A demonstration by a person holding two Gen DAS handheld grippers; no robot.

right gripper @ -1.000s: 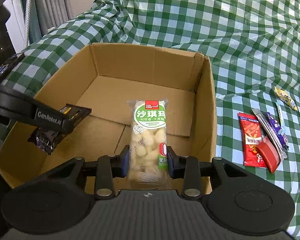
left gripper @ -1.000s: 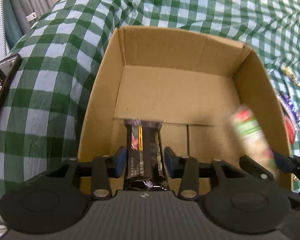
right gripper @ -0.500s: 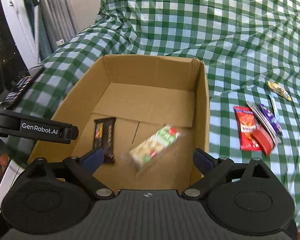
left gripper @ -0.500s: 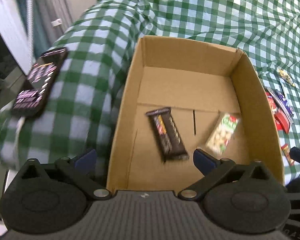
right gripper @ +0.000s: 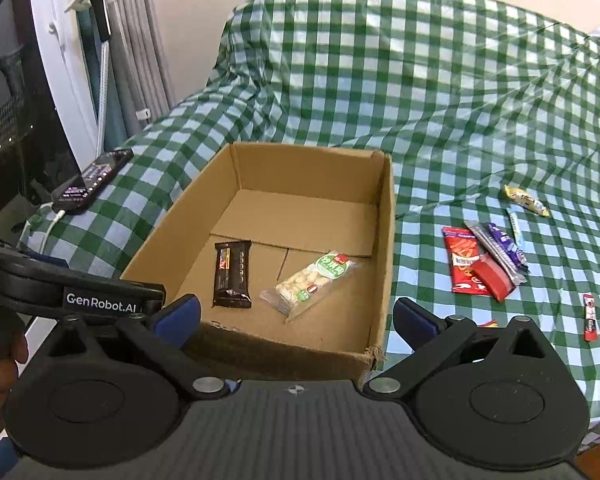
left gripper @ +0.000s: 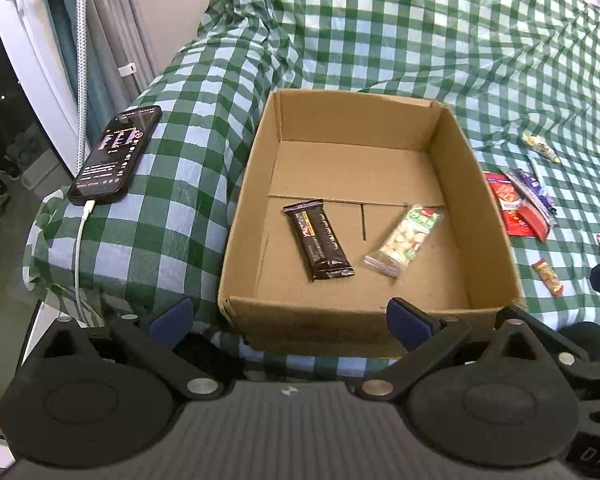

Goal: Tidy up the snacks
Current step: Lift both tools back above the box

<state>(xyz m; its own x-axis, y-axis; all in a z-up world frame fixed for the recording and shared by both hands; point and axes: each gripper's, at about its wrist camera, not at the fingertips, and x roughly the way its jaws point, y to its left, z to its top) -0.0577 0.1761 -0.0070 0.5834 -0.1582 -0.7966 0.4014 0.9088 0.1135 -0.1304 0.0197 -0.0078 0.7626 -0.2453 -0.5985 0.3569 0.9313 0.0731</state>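
Nearest the lenses, both tools show their fingers spread wide with nothing between them: the left gripper (left gripper: 288, 316) hangs before the near wall of the cardboard box (left gripper: 256, 208), and the right gripper (right gripper: 296, 314) likewise frames that wall, its jaws having just been opening. Beyond the left gripper's fingers, on the box floor, lies a dark chocolate bar (left gripper: 319, 245); just to its right, apart from it, lies a clear packet of pale puffed snack with a green label (left gripper: 403, 239), angled toward the bar's far end. Seen past the right gripper's fingers, the same bar (right gripper: 232, 273) and packet (right gripper: 311, 280) rest flat, side by side. Right of the right-hand finger, outside the box, a red packet (right gripper: 466, 260) lies on the green checked cloth (right gripper: 440, 92) among several loose wrappers, with a yellow sweet (right gripper: 526, 199) farther off. Left of the left-hand finger, a phone (left gripper: 116, 154) with a white cable sits on the cloth's edge. Farthest, the cloth rises in folds.
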